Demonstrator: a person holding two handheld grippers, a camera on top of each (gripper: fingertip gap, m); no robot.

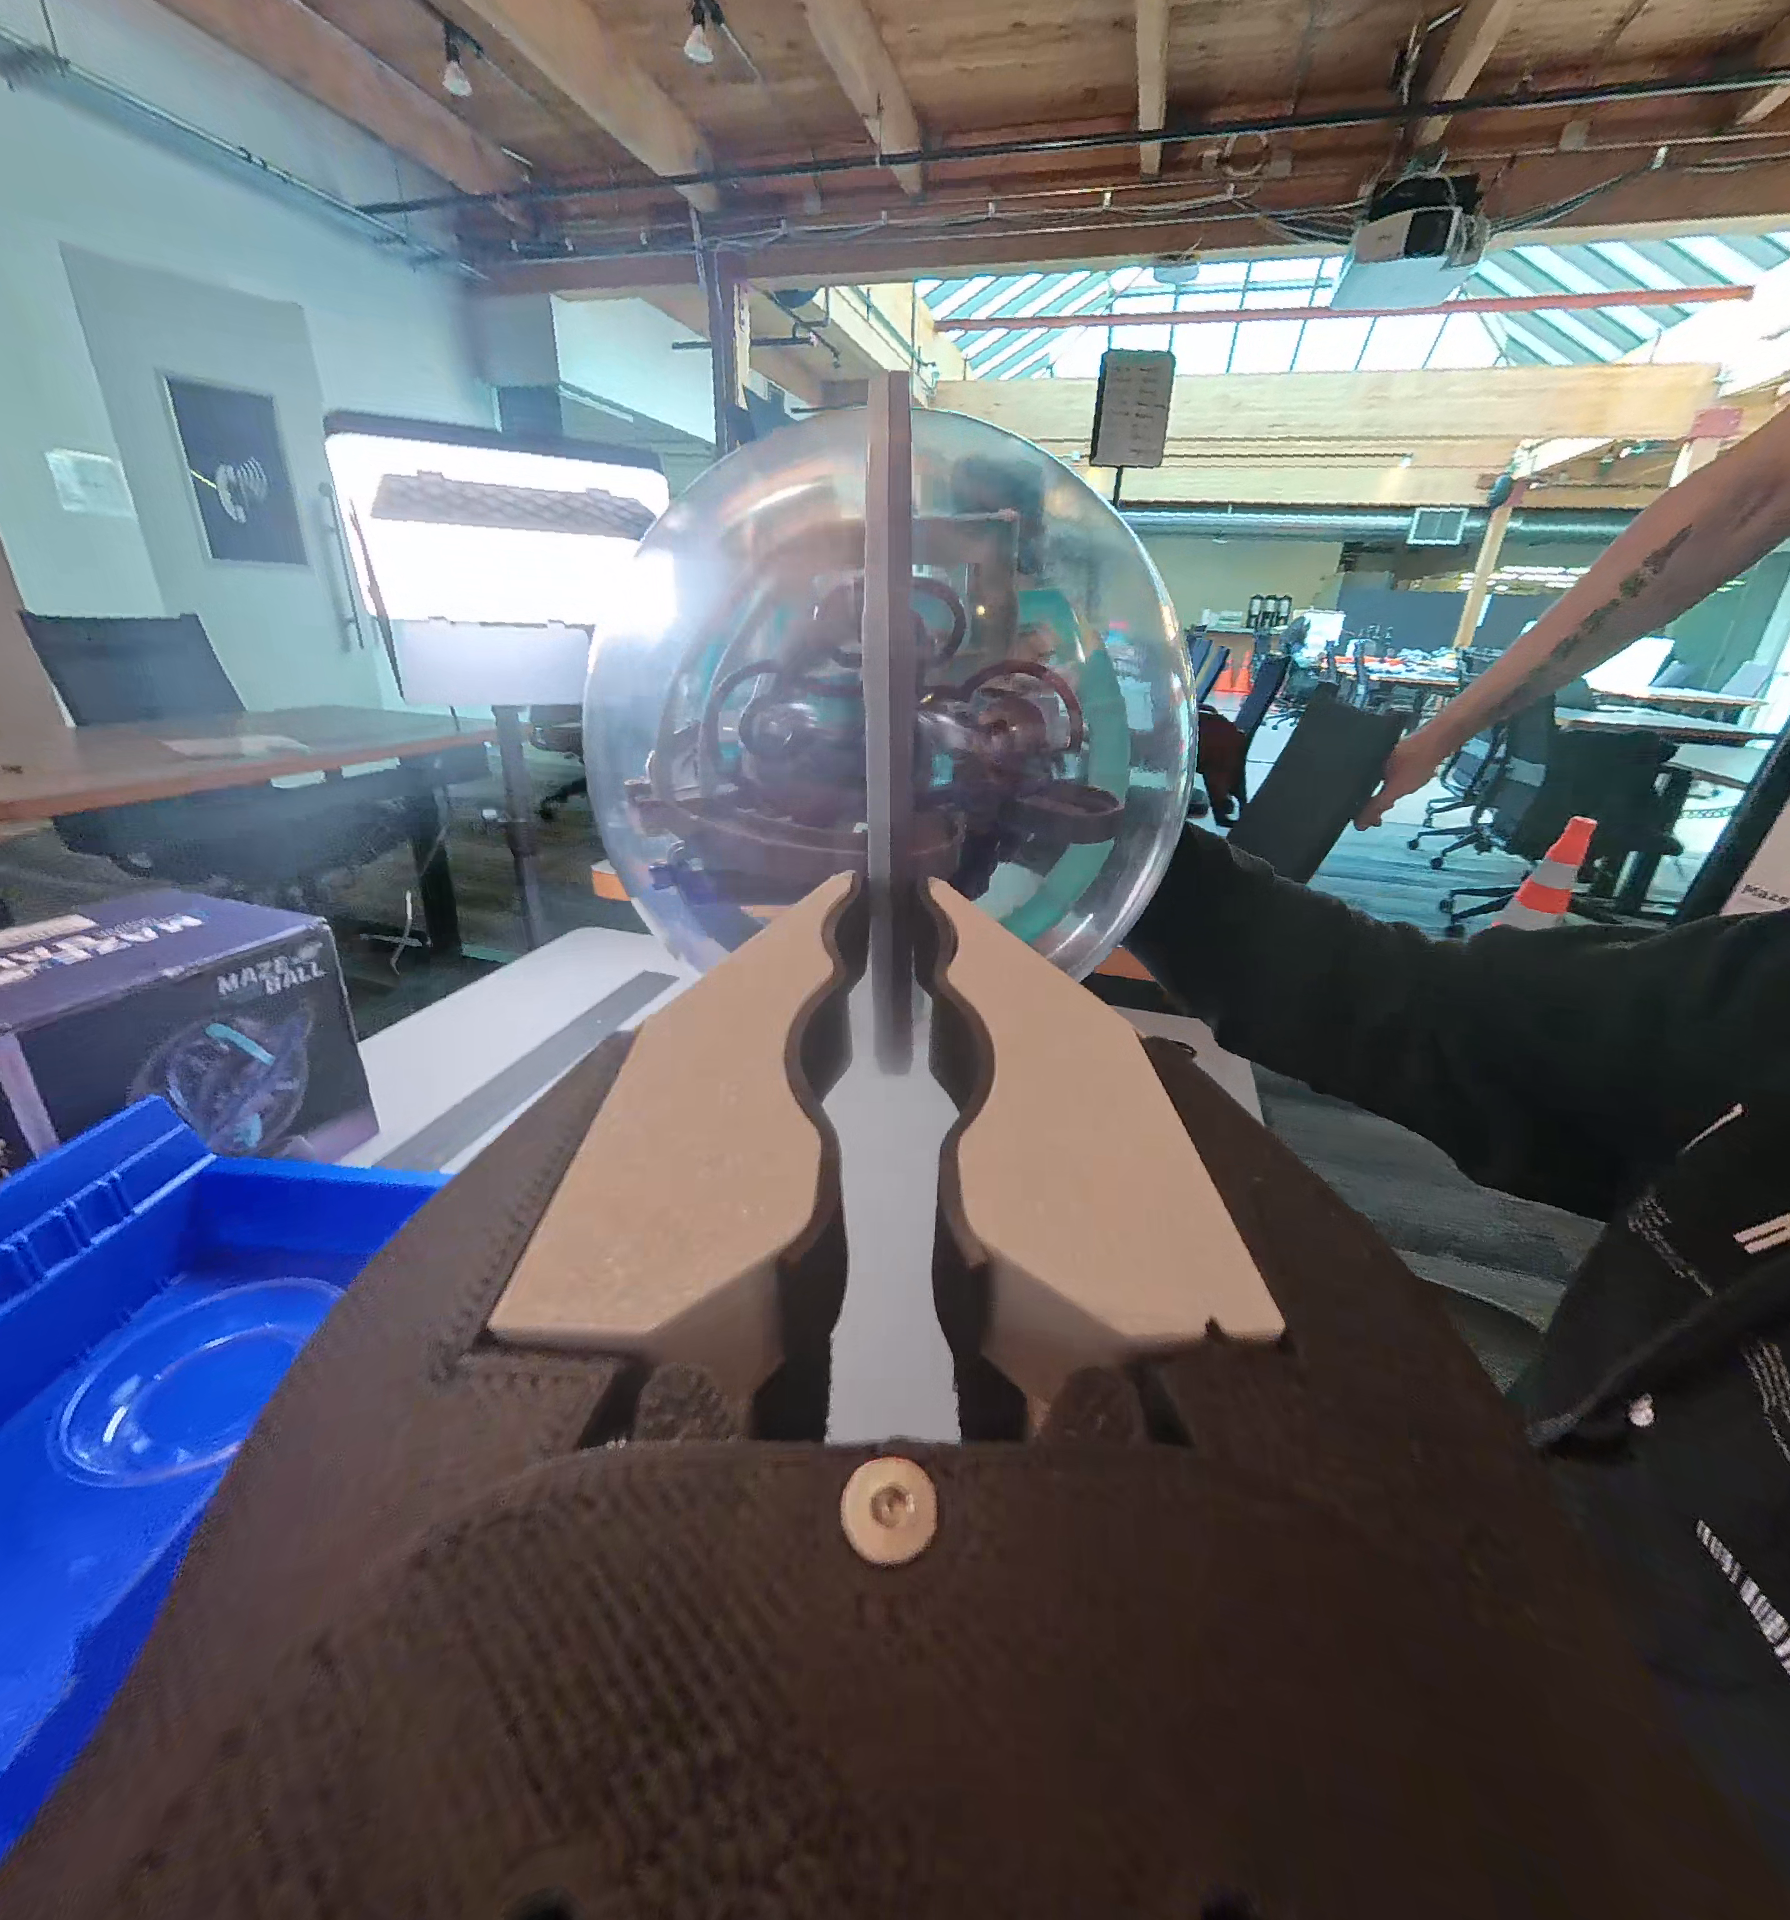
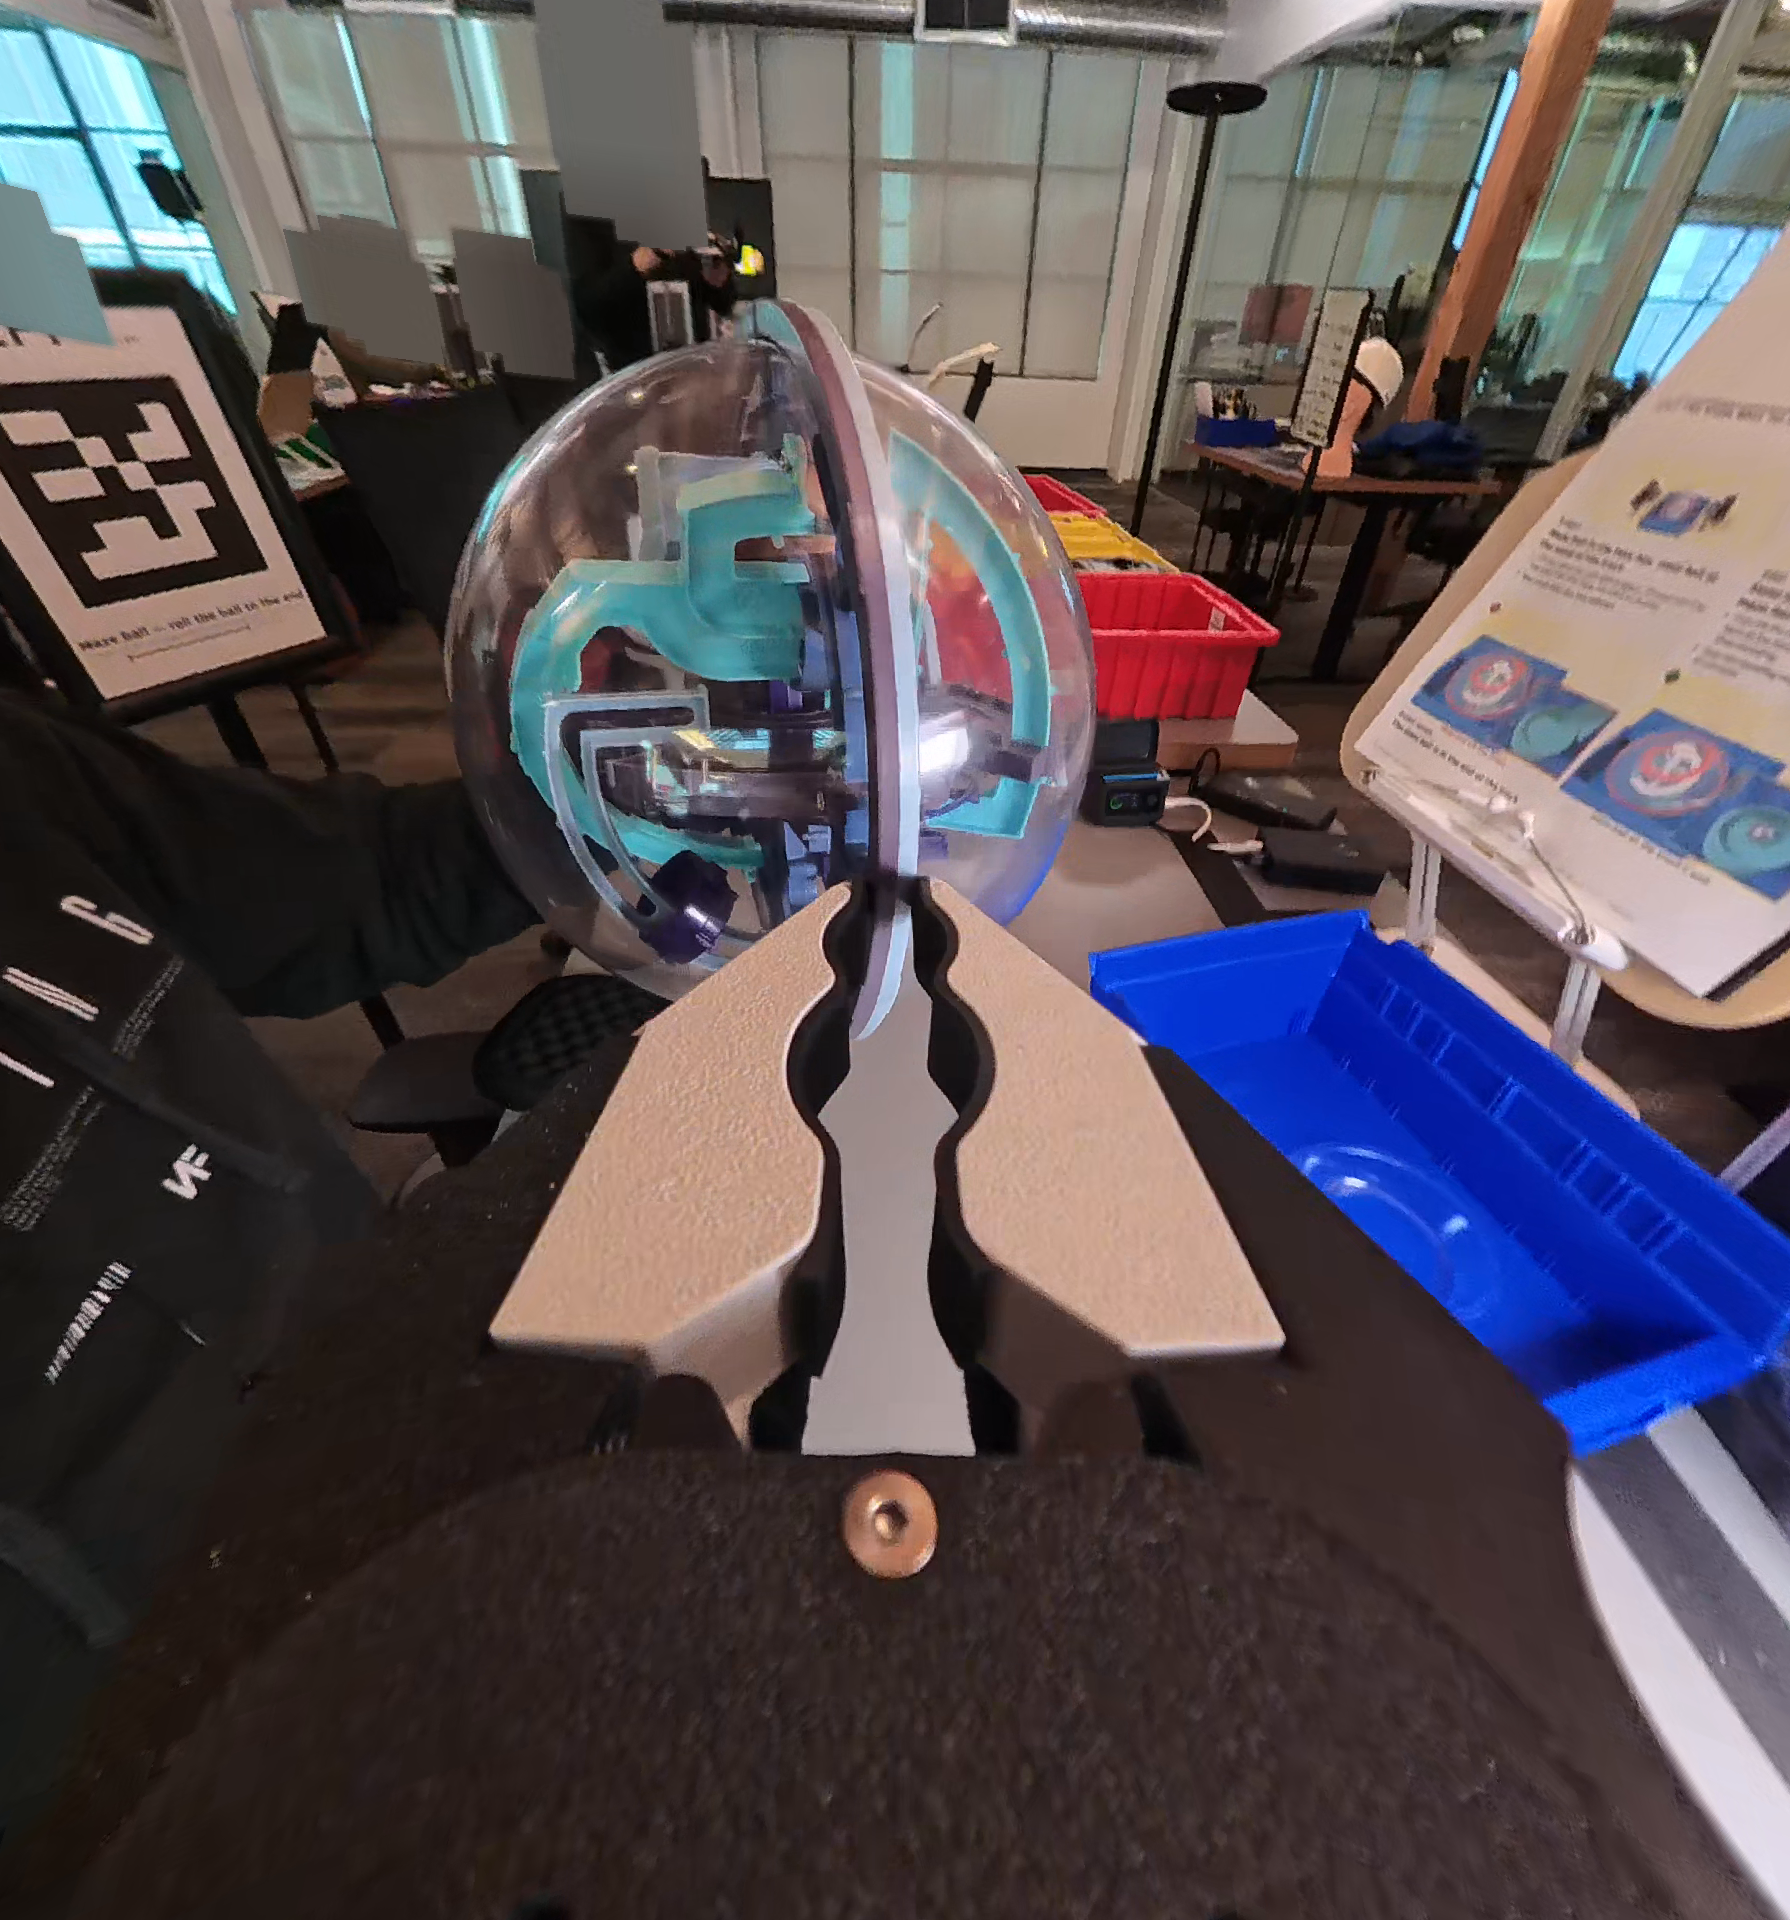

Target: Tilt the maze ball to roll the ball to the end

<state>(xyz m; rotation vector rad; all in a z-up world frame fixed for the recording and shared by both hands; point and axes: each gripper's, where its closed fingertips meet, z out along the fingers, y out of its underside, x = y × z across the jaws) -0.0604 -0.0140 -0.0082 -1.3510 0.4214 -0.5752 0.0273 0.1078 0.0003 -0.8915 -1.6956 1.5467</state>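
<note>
The maze ball (image 1: 886,686) is held up off the tabletop (image 1: 517,1023), its flat rim (image 1: 891,727) standing upright between the fingertips of the left gripper (image 1: 893,883) and, on its opposite side, of the right gripper (image 2: 889,883). Below it and nearer the person, an open bin (image 2: 1473,1164) stands at the tabletop's edge with what seems to be a clear dome (image 1: 195,1403) lying in it. A box (image 1: 143,1018) stands just beside the bin. Behind the bin leans an instruction board (image 2: 1649,665); a sign (image 2: 122,499) stands off the table's other side.
</note>
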